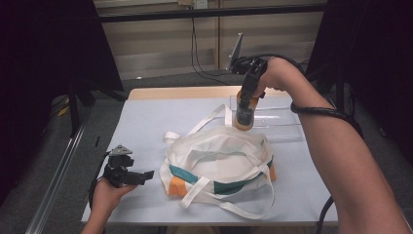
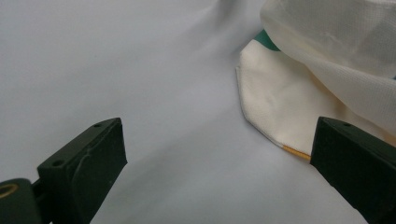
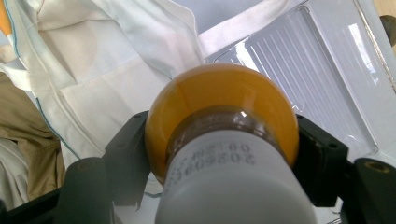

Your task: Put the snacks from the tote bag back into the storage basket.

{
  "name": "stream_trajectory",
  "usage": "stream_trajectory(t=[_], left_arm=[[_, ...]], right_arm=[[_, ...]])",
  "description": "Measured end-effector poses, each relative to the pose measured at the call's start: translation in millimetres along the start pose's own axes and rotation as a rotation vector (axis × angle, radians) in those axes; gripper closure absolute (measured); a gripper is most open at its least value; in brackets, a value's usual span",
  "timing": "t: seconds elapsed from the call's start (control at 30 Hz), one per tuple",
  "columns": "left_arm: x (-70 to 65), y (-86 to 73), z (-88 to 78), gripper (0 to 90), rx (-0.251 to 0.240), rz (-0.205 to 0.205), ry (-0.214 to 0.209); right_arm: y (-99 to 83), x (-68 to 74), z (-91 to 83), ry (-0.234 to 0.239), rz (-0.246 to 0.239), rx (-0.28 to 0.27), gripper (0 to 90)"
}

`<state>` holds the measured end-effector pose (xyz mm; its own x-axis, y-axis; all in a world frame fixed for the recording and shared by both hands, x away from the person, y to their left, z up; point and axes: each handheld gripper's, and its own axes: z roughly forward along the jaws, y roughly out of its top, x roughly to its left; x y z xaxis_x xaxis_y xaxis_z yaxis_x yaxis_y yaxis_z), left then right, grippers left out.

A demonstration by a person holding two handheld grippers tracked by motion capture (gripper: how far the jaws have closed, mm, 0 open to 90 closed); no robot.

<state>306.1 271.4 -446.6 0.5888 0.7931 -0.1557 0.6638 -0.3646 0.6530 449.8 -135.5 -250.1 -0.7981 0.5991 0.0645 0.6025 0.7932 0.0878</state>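
While clamped, bottle [image 3: 224,116] overhangs bag [image 1: 219,151].

The table [image 1: 146,122] is seen by the high view from above its near edge, faced forward and down, with the whole top taken in. From low over the near left corner, the cloth bag [image 2: 280,112] is looked at closely by the left gripper view. The same bag [image 3: 93,70] and the clear tray [image 3: 327,84] at the far right are viewed steeply downward, at close range, by the right gripper view.
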Motion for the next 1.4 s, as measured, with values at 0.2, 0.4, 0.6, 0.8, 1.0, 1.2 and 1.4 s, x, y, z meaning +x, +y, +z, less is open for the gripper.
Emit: stream_trajectory(t=[0.2, 0.4, 0.6, 0.8, 1.0, 1.2, 1.4], left_arm=[[-0.4, -0.3, -0.4, 3.3, 0.000, -0.001, -0.002], [-1.3, -0.4, -0.2, 3.3, 0.000, 0.000, 0.005], [-0.2, -0.1, -1.3, 3.3, 0.015, 0.014, 0.006], [-0.8, -0.4, -0.2, 3.3, 0.003, 0.001, 0.004], [-0.9, -0.7, 0.4, 3.3, 0.001, 0.001, 0.004], [-1.2, -1.1, 0.5, 3.3, 0.007, -0.001, 0.001], [-0.4, -1.3, 0.1, 3.3, 0.013, 0.007, 0.003]], right_arm=[[1.0, -4.3, 1.4, -0.005, 0.004, 0.007, 30.3], [3.9, -7.2, 2.8, -0.005, 0.007, 0.013, 30.2], [6.2, -11.8, 3.2, -0.005, 0.003, 0.009, 30.3], [7.1, -17.4, 3.7, -0.006, 0.012, 0.006, 30.3], [7.8, -22.2, 4.9, -0.006, 0.019, 0.005, 30.3], [8.4, -26.3, 6.8, -0.003, 0.009, 0.000, 30.3], [11.0, -27.5, 10.0, -0.004, 0.009, 0.012, 30.3]])
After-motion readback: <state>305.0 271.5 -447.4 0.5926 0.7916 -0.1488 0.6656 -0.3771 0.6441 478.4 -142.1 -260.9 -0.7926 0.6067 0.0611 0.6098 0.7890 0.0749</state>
